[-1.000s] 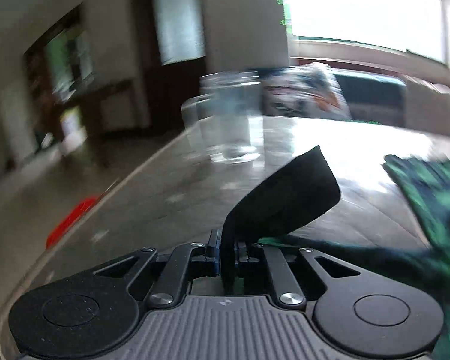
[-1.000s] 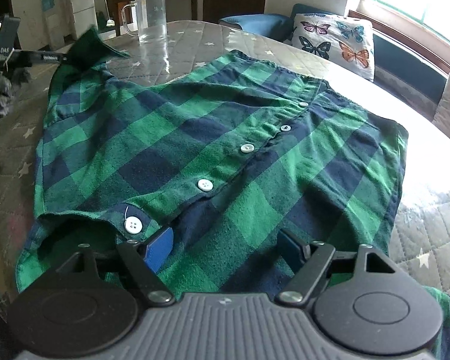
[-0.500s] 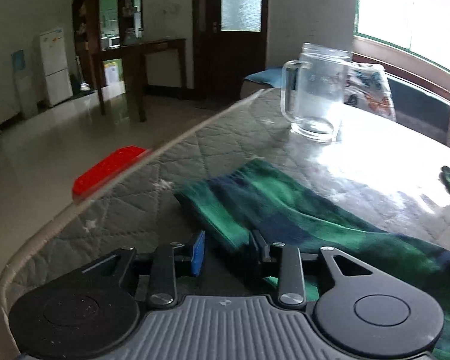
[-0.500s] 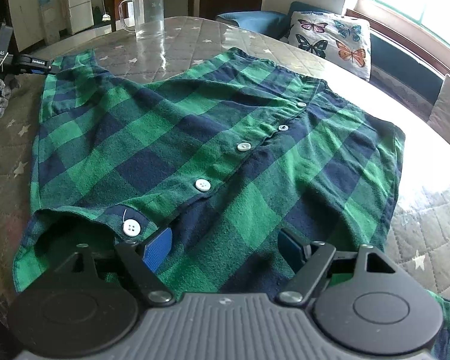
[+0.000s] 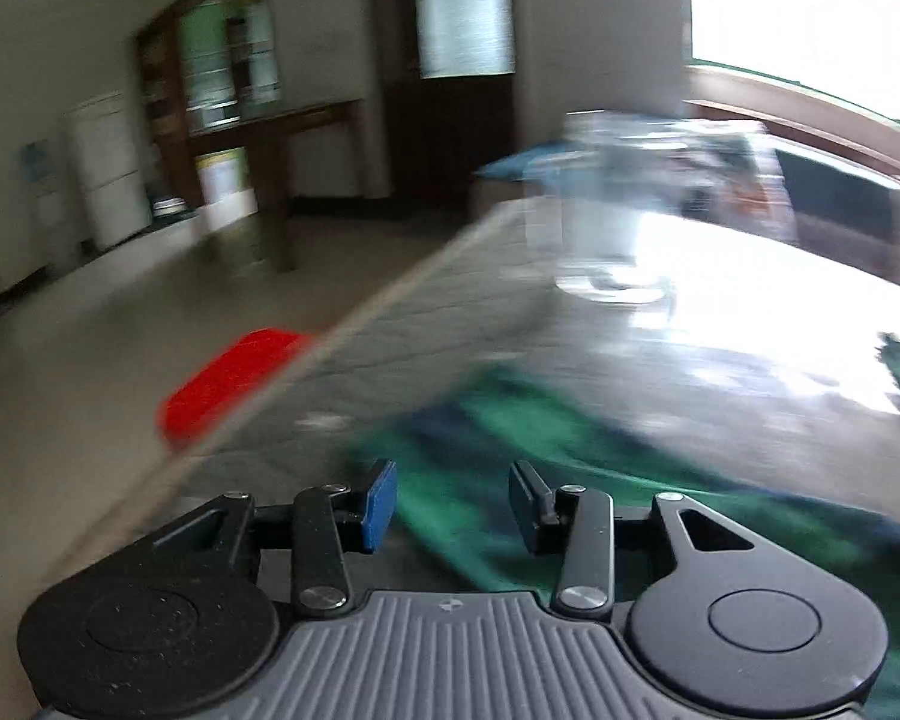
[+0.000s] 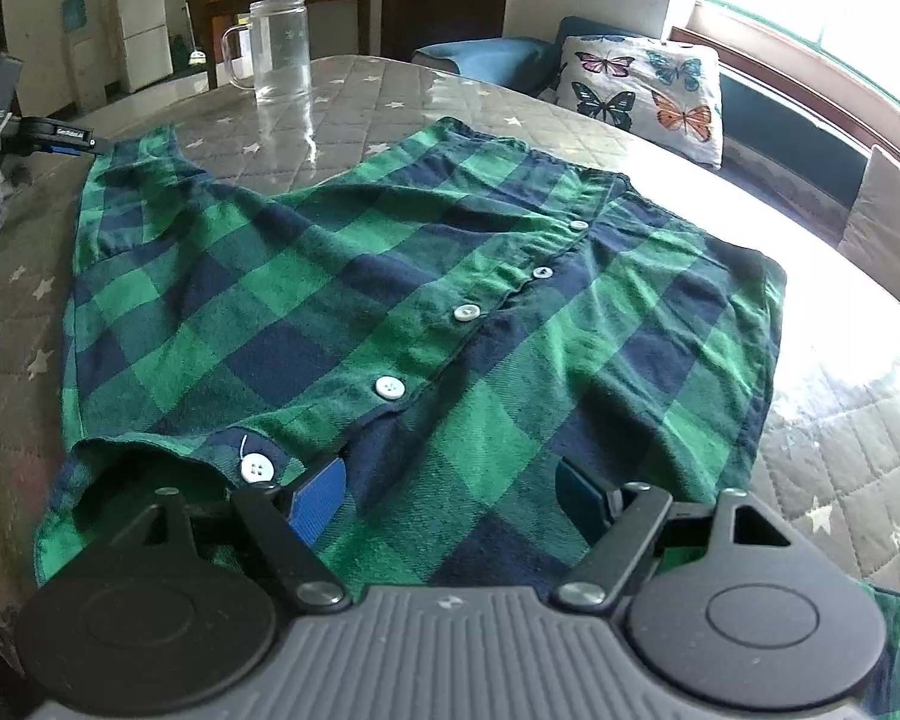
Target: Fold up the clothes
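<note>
- Green-and-navy plaid shirt (image 6: 426,324) lies spread on the quilted tabletop (image 6: 840,438), button placket up, most buttons done, collar end nearest your right tool.
- Left tool (image 5: 453,501): fingers apart, nothing between them. A second ago it was pinched on a dark edge of the cloth and lifting it; half a second ago it had opened over the sleeve. So the cloth has been let go.
- That sleeve now lies flat at the shirt's far left corner, where a second ago the corner stood raised. Left wrist view is motion-blurred; you appear to be swinging the tool, direction unclear.
- Right tool (image 6: 453,495): fingers wide apart over the collar end, gripping nothing that shows, barely shifted across the three right-wrist pictures.
- Glass jug (image 6: 279,48) stands on the tabletop beyond the shirt, apart from it.
- Reading: this looks like a laying-out or smoothing stage, one placement just finished. The body is still full width, with no fold across it that shows.
- Watch the jug if you sweep cloth that way.
</note>
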Demonstrator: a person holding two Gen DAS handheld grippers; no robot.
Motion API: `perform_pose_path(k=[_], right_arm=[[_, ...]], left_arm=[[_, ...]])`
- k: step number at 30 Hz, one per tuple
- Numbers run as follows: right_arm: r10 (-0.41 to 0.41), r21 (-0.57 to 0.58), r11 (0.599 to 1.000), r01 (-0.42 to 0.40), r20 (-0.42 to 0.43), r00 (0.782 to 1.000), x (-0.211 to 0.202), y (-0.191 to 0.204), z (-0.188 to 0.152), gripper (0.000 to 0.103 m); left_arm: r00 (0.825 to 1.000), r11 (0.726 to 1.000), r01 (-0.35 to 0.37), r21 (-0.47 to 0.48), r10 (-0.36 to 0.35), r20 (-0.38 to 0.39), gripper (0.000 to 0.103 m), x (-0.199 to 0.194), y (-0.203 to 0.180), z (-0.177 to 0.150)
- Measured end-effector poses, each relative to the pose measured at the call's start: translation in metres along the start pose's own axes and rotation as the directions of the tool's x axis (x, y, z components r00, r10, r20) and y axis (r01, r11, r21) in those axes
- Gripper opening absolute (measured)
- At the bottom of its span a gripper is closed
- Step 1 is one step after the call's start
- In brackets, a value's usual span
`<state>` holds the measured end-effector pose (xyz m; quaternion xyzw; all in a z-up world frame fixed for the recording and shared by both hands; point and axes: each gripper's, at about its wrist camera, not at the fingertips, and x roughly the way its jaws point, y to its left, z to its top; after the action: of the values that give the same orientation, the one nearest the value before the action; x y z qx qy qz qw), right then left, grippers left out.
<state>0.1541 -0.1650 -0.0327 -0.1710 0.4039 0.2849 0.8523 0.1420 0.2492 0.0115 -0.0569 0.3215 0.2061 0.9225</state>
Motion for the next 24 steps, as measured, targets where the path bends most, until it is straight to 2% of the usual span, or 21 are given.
perform_pose_path(k=[4, 15, 17, 21, 24], right_arm=[[-0.001, 0.008, 1.000, 0.001, 0.000, 1.000, 0.001, -0.001, -0.002, 0.079], [-0.011, 0.063, 0.998, 0.011, 0.005, 1.000, -0.005, -0.012, -0.016, 0.079], [-0.008, 0.063, 0.998, 0.008, 0.004, 1.000, -0.006, -0.011, -0.018, 0.079], [0.013, 0.056, 0.998, -0.013, 0.003, 1.000, -0.008, -0.005, -0.023, 0.079], [0.030, 0.028, 0.999, -0.030, -0.004, 1.000, -0.008, 0.003, -0.027, 0.079]], left_arm=[[0.990, 0.988, 0.141, 0.069, -0.141, 0.006, 0.045, -0.018, -0.040, -0.003], [0.991, 0.981, 0.131, 0.142, -0.128, -0.034, 0.047, 0.008, -0.069, -0.012], [0.994, 0.984, 0.105, 0.146, -0.101, -0.032, 0.048, 0.011, -0.067, -0.013], [0.998, 0.989, 0.059, 0.138, -0.055, -0.032, 0.048, 0.002, -0.059, -0.014], [0.997, 0.983, 0.080, 0.167, -0.078, -0.018, 0.048, -0.015, -0.067, -0.017]])
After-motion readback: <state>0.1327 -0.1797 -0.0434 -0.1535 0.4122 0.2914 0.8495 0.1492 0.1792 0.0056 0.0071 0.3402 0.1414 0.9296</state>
